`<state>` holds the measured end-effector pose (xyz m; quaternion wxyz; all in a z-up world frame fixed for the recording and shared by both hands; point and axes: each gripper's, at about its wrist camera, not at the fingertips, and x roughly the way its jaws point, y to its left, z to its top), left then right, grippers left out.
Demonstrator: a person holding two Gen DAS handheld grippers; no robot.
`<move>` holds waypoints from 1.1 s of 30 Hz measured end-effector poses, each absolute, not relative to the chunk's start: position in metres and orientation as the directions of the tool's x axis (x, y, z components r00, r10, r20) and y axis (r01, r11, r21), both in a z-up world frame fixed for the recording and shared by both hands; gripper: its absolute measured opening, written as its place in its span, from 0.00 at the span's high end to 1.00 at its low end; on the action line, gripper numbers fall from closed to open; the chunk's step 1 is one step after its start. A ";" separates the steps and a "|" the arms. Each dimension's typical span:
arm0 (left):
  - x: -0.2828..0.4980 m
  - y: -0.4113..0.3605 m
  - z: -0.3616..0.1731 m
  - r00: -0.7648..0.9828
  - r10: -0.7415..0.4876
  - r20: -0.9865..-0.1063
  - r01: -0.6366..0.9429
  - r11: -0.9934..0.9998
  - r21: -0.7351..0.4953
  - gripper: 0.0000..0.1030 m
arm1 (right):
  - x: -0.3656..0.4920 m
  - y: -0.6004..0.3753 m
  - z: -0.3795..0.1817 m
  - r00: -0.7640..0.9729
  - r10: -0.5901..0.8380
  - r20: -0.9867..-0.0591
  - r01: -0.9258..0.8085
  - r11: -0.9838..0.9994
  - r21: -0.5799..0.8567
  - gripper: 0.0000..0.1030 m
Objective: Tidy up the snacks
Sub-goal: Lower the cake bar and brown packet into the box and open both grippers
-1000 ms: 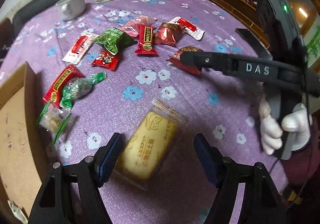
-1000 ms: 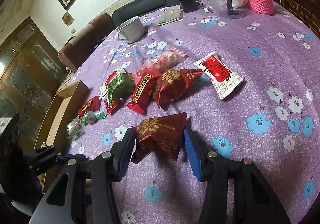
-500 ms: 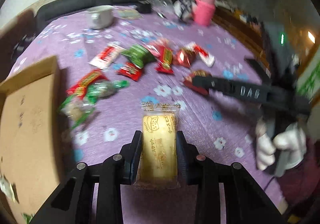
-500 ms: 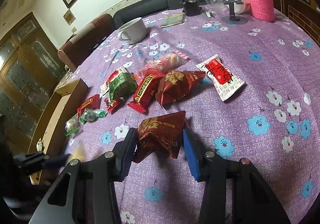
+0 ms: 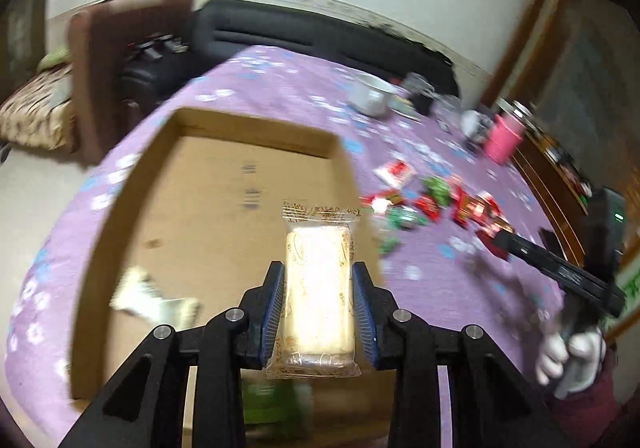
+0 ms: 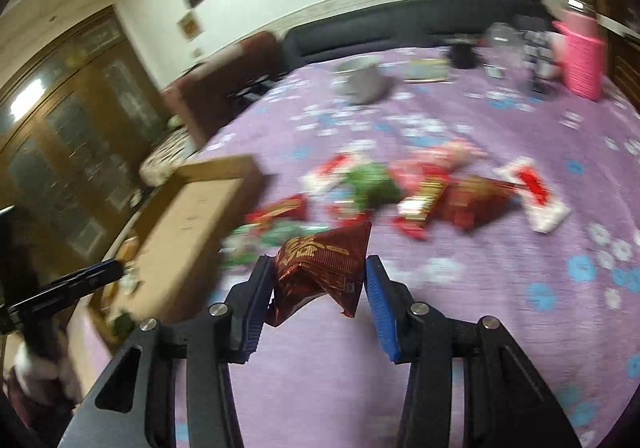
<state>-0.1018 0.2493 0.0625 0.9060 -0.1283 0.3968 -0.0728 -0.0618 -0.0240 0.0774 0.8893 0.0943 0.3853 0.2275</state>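
My left gripper (image 5: 319,300) is shut on a clear-wrapped yellow cake packet (image 5: 319,288) and holds it above the open cardboard box (image 5: 224,200). A pale wrapped snack (image 5: 154,298) lies in the box. My right gripper (image 6: 320,290) is shut on a dark red foil snack bag (image 6: 324,266), lifted off the purple flowered tablecloth (image 6: 500,288). Several red and green snack packets (image 6: 400,188) lie in a loose heap on the cloth beyond it. The box also shows in the right wrist view (image 6: 192,224), to the left.
A white mug (image 5: 372,94), a pink knitted bottle (image 5: 505,138) and small dark items stand at the table's far side. A brown chair (image 5: 120,60) and a dark sofa (image 5: 320,32) stand behind the table. The right gripper shows at the right of the left wrist view (image 5: 560,272).
My left gripper closed on the cake packet, lifted it and swung left over the box. My right gripper lifted the red foil bag and moved left.
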 end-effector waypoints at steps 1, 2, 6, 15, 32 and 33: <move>-0.103 0.260 0.059 0.676 -0.224 -0.703 0.005 0.954 -0.299 0.66 | -0.062 -0.009 0.080 0.580 0.500 -0.643 -0.360 0.866 0.348 0.56; -0.105 0.268 0.055 0.676 -0.216 -0.705 -0.013 0.953 -0.304 0.66 | -0.062 0.004 0.082 0.562 0.518 -0.645 -0.384 0.854 0.351 0.56; -0.107 0.287 0.045 0.673 -0.198 -0.713 -0.060 0.946 -0.319 0.66 | -0.064 0.052 0.084 0.511 0.553 -0.658 -0.454 0.824 0.340 0.56; -0.112 0.311 0.031 0.669 -0.205 -0.714 -0.090 0.932 -0.352 0.66 | -0.071 0.127 0.077 0.436 0.574 -0.694 -0.548 0.780 0.301 0.55; -0.123 0.330 0.041 0.709 -0.255 -0.657 -0.127 0.870 -0.476 0.18 | -0.079 0.141 0.074 0.440 0.564 -0.699 -0.554 0.783 0.283 0.46; -0.123 0.329 0.042 0.709 -0.259 -0.656 -0.131 0.866 -0.483 0.18 | -0.080 0.131 0.076 0.449 0.565 -0.692 -0.543 0.788 0.291 0.45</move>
